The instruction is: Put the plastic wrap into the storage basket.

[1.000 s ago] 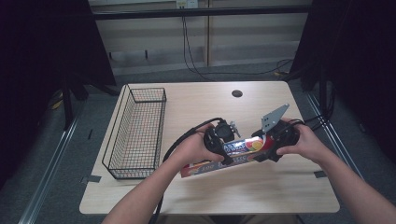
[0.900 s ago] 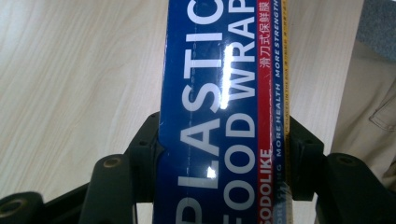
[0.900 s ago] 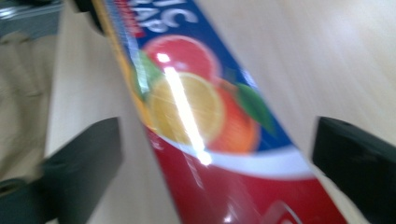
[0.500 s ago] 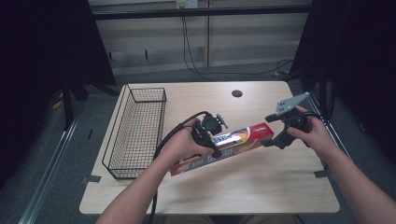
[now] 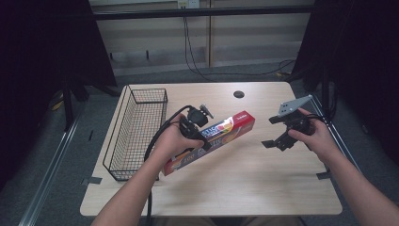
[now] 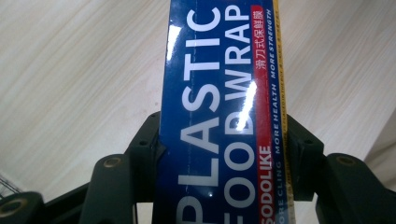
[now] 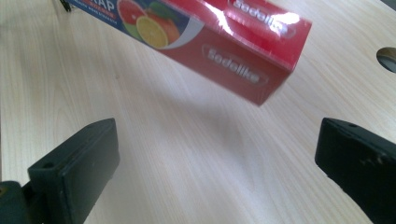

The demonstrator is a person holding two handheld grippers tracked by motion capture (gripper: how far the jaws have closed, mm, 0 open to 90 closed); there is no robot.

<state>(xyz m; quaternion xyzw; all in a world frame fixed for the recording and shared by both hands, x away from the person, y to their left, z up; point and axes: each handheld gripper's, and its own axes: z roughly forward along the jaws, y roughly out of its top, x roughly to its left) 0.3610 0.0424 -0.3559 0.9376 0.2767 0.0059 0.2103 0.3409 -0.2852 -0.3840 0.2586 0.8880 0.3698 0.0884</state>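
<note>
Above the wooden table (image 5: 263,183), beside the wire basket (image 5: 136,132), the long, light, stiff plastic-wrap box (image 5: 211,141) is hanging clamped mid-length, probably a balanced hold, by the left gripper (image 5: 194,123), while the right gripper (image 5: 277,132) is gaping empty nearby.

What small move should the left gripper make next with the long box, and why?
Probably swing the long blue and red plastic wrap box leftwards over the black wire basket. The left gripper is shut on the box, which looks lifted off the light wooden table; the right gripper is open and apart, and the basket holds nothing.
</note>
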